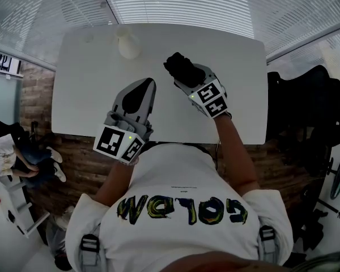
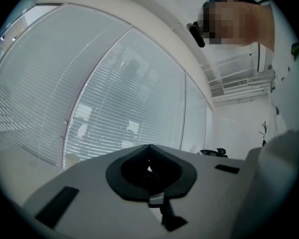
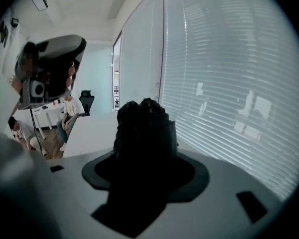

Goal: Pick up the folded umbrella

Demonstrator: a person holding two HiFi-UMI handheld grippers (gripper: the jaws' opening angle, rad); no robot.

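Observation:
The folded umbrella (image 1: pixel 180 67) is a black, bunched bundle held above the white table (image 1: pixel 85 95), right of its middle. My right gripper (image 1: pixel 187 78) is shut on it, and the bundle sticks out past the jaws. In the right gripper view the umbrella (image 3: pixel 144 126) fills the space between the jaws and hides their tips. My left gripper (image 1: pixel 149 84) hovers beside it on the left, over the table's near half. In the left gripper view its jaws meet at the tips of the left gripper (image 2: pixel 149 147), with nothing between them.
A white cup-like object (image 1: pixel 128 43) stands at the far side of the table. Black office chairs (image 1: pixel 306 106) crowd the right side. A person (image 1: pixel 11 157) sits on the floor side at the left. Window blinds run behind the table.

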